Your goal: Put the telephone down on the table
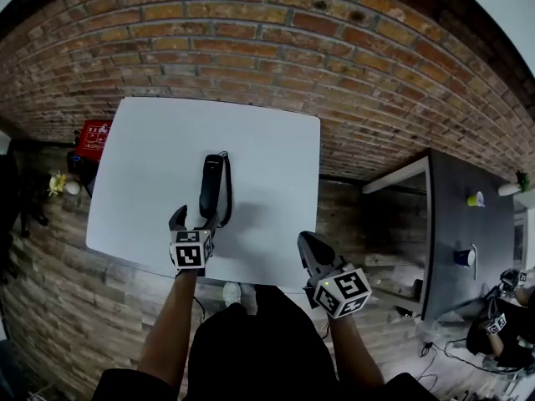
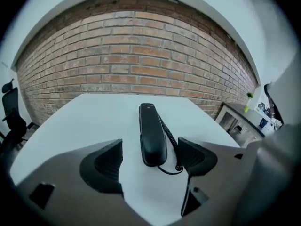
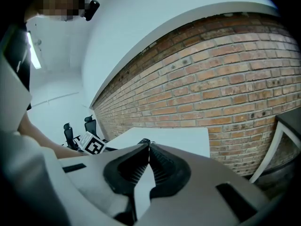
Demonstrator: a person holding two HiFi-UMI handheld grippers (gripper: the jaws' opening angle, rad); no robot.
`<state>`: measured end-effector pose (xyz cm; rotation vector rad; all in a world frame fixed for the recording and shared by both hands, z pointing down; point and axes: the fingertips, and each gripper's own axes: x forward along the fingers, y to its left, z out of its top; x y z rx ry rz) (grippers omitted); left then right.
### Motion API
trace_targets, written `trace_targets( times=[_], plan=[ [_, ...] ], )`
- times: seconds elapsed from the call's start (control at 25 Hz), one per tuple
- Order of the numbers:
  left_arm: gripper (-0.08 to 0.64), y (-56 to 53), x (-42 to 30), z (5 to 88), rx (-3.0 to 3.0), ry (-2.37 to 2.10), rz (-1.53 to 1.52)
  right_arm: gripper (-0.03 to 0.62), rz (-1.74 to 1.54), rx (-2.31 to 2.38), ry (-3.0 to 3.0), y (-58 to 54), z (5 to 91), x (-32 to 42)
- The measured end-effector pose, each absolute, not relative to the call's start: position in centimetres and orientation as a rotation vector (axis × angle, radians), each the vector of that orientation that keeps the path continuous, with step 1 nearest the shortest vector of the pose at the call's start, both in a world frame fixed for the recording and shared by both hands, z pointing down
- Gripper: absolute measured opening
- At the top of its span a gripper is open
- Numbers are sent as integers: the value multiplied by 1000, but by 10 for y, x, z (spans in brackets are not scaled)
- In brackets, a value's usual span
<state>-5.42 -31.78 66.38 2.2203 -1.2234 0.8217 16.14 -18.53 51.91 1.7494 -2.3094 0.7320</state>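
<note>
While the left gripper has its jaws wide apart, they pinch nothing. The black telephone handset lies flat on the white table, with its near end between the jaw tips and touching neither. Its curly cord runs along its right side. The right gripper has its jaws together on nothing, by the table's near edge. A brick wall stands behind.

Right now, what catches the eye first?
A black telephone lies flat on the white table, its coiled cord alongside. The left gripper has its open jaws either side of the phone's near end, not touching it. The right gripper is shut, by the table's near right corner.
</note>
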Motion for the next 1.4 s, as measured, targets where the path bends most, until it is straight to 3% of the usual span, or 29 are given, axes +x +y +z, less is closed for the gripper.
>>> trace_targets(
  times=[0.28,0.8,1.4],
  plan=[
    [347,-284,-74,601,2340,-1185,658,21,652,1820,-2350,-170,497,137],
    [53,-216,-93,508,2525,-1116,400,21,539,1833,-2453,-130,461,81],
    [14,-179,-111,469,2520,-1236,345,21,507,1737,-2548,-119,438,96]
  ],
)
